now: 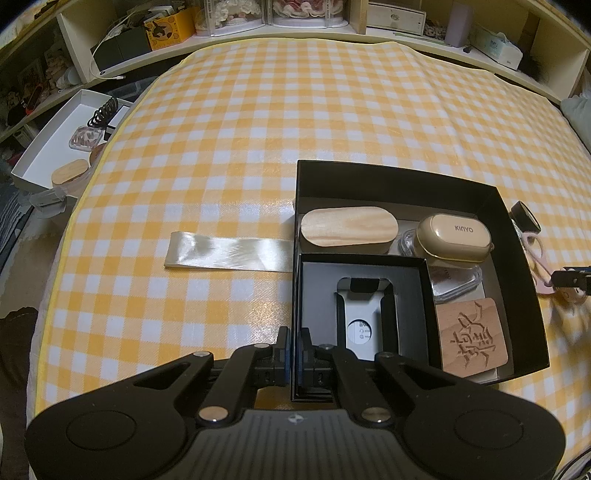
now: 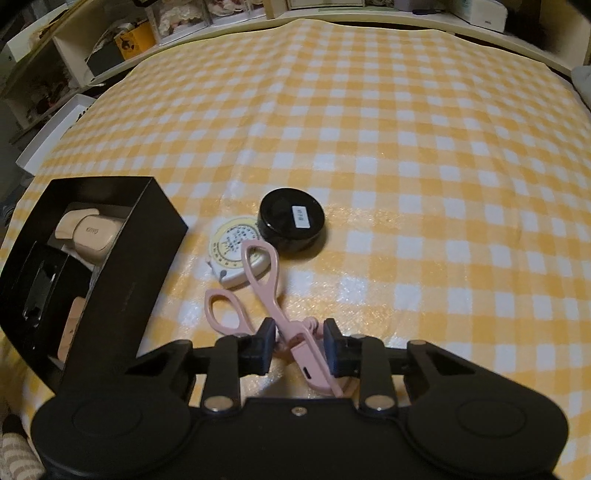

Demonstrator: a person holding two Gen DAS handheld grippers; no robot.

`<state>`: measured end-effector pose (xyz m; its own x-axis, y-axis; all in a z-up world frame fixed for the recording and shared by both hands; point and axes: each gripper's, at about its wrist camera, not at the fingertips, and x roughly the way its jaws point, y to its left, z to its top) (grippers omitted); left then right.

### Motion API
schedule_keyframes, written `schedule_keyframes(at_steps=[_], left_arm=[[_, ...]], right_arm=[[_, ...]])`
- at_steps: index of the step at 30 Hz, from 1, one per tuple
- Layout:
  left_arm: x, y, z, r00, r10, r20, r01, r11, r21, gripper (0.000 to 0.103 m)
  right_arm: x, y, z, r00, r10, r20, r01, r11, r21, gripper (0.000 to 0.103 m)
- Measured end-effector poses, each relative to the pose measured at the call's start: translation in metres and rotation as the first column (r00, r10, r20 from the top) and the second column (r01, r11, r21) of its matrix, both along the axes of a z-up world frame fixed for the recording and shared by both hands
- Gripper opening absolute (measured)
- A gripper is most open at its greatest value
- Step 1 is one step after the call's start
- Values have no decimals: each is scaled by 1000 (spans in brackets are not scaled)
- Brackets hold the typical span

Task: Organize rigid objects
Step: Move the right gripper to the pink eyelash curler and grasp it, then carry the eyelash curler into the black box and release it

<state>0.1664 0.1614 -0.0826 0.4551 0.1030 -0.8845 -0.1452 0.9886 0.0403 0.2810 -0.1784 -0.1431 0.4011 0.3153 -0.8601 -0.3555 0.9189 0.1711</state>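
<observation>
A large black box on the yellow checked cloth holds a wooden oval case, a beige KINYO case, a carved wooden coaster and a smaller black box. My left gripper is shut on the large box's left wall. My right gripper is open, its fingers on either side of a pink eyelash curler on the cloth. A round tape measure and a black round tin lie just beyond it. The large box also shows in the right wrist view.
A strip of cream ribbon lies left of the box. A white tray with small items stands off the cloth's left edge. Shelves full of things run along the back.
</observation>
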Motion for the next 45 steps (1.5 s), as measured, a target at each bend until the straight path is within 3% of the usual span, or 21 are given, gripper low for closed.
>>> schedule_keyframes(at_steps=[8,12,16,19,25,35,45], left_arm=[[0,0,0,1000,0,-1,0,1000,0,3],[0,0,0,1000,-1,-2,1,1000,1,3],[-1,0,-3,1000,-3,-3,3,1000,3,3],[-1,0,-3,1000,-3,-3,3,1000,3,3],[-1,0,-3,1000,-4,-4,4,1000,2,3],[-2,0,-2,1000,-5,-6,5,1000,2,3],[0,-3,-3,1000,-14,-6,14,1000,-4,3]], right_arm=[[-8,-5,32,997,-3,71,-5,993,118,23],[-19,-5,56,994,-25,104,-2,967,255,23],[-34,14,70,992,23,121,-64,936,346,23],[-41,37,67,992,95,84,-120,915,386,23],[-41,80,52,984,177,22,-172,909,379,23],[-18,122,23,986,161,-31,-140,927,347,23],[1,123,10,999,30,18,-34,920,390,23]])
